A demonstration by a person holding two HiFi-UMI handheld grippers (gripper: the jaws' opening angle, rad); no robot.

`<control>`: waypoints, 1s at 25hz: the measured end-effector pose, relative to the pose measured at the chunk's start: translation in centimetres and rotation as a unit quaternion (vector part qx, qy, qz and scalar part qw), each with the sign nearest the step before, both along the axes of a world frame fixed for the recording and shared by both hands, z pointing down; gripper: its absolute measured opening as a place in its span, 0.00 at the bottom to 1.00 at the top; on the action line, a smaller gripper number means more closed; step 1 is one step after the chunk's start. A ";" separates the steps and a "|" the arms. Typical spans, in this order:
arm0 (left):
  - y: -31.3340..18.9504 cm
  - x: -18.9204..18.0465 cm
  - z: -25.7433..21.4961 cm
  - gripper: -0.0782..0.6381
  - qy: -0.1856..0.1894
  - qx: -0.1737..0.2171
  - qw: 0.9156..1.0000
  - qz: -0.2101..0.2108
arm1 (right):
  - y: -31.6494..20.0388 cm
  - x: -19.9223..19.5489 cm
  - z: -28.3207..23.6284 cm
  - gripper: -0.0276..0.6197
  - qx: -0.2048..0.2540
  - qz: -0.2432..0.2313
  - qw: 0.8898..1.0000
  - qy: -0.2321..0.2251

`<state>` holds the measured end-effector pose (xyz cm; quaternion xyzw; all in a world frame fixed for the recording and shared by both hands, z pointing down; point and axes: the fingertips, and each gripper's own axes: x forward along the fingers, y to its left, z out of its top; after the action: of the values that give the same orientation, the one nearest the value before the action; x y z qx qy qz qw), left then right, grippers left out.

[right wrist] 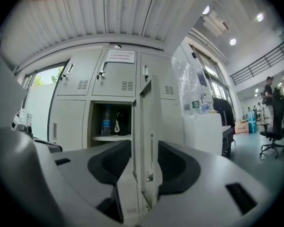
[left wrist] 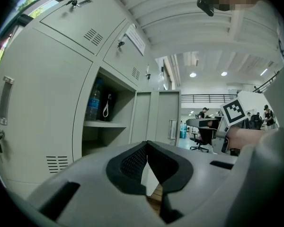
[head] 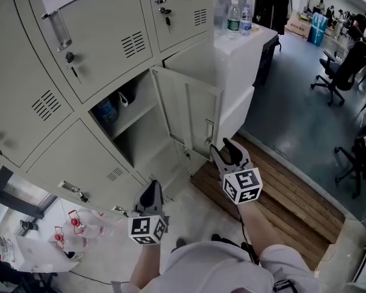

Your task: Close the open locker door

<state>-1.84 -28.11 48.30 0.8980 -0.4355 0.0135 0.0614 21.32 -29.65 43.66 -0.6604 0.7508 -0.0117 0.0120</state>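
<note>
Left gripper (head: 151, 187) held low, jaws together; right gripper (head: 223, 148) reaches forward, jaws apart.

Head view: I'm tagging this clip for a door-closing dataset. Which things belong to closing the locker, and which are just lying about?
For the job: open locker door; right gripper, jaws apart with the door's edge between them.
Lying about: stored water bottle; two bottles on the white cabinet; office chair; left gripper, shut and empty.
</note>
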 end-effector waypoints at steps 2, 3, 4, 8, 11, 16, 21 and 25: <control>-0.1 -0.1 0.1 0.12 0.001 -0.002 1.000 -0.001 | -1.1 0.7 0.0 0.31 -0.003 0.005 1.000 0.003; -0.2 -0.1 0.1 0.12 0.001 -0.003 1.000 -0.001 | -1.7 1.1 0.1 0.31 -0.006 0.007 1.000 0.003; -0.2 -0.1 0.2 0.12 0.002 -0.004 1.000 0.000 | -2.2 1.4 0.1 0.31 -0.008 0.008 1.000 0.004; -0.2 0.2 0.4 0.12 0.001 -0.007 1.000 0.003 | -3.8 2.1 0.4 0.31 -0.017 0.009 1.000 0.003; -0.3 0.2 0.4 0.12 0.000 -0.008 1.000 0.004 | -4.7 2.3 0.5 0.31 -0.021 0.008 1.000 0.005; -0.4 0.0 0.3 0.12 -0.001 -0.006 1.000 0.003 | -5.8 2.9 0.5 0.31 -0.026 0.013 1.000 0.005; -0.3 -0.2 0.4 0.12 -0.002 -0.008 1.000 0.000 | -6.2 2.9 0.7 0.28 -0.031 0.009 0.999 -0.002; -0.4 -0.5 0.4 0.12 -0.001 -0.009 1.000 -0.003 | -6.0 2.3 0.6 0.21 -0.030 0.002 1.000 0.000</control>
<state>-2.34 -28.47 48.68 0.8962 -0.4380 0.0183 0.0685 23.62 -35.63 44.23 -0.6621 0.7486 -0.0345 -0.0075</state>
